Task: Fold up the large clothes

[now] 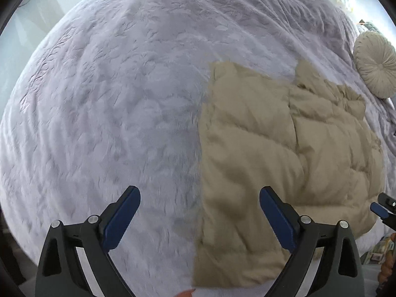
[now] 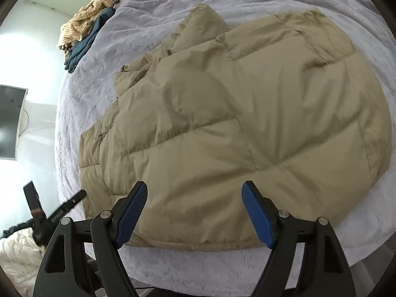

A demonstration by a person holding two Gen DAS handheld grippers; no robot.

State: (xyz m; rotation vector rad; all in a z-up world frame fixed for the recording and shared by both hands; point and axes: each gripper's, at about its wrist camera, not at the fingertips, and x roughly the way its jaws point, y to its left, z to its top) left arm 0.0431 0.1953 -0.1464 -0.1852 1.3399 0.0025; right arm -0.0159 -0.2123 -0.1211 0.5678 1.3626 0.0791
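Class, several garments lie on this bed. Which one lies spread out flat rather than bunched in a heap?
The tan quilted jacket, spread flat directly beneath the grippers. The striped yellow garment and the dark teal one sit crumpled together at the far bed edge.

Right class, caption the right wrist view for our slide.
Open right gripper above tan quilted puffer jacket lying on lilac plush bedspread.

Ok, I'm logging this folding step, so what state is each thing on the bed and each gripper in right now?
Tan puffer jacket: lying flat on the bed, folded into a compact shape, held by neither gripper.
Left gripper: fingers wide open, nothing between them, above the jacket's edge.
Right gripper: fingers open, empty, above the jacket's near hem.
Clothes pile: crumpled, unfolded, at the bed's far edge.
Round cushion: resting at the bed's edge.
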